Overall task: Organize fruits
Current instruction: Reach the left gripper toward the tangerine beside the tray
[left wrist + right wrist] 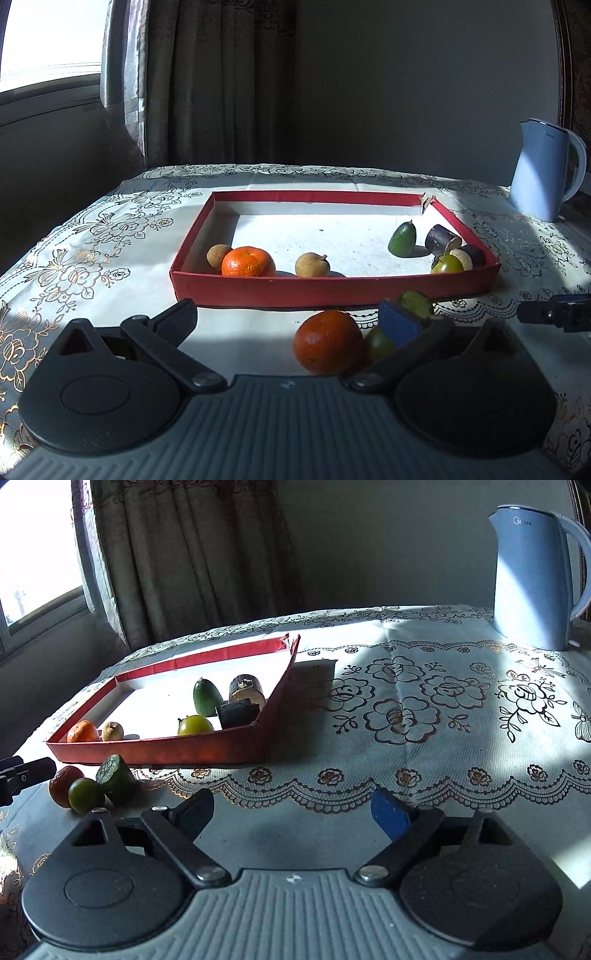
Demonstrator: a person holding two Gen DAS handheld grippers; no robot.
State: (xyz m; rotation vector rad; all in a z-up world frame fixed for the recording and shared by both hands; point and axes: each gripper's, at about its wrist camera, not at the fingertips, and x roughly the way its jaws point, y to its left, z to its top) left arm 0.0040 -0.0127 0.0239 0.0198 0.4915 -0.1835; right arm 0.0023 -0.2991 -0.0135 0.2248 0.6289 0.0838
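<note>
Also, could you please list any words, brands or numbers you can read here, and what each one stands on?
"Midea": brand near the top of the pale blue electric kettle, first letters partly washed out.
The same mark in the left wrist view is too small to read.
No other text is visible.

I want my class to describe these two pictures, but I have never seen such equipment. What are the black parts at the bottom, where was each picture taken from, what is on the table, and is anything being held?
Each picture comes from a camera mounted on a hand-held two-finger gripper, looking forward along its fingers. The left gripper and right gripper are both open and hold nothing. On the flowered tablecloth sits a shallow red tray holding an orange, brown fruits, green fruits and dark cut pieces. In front of the tray lie a second orange, a small green fruit and a cut green piece. A pale blue kettle stands farther back.
</note>
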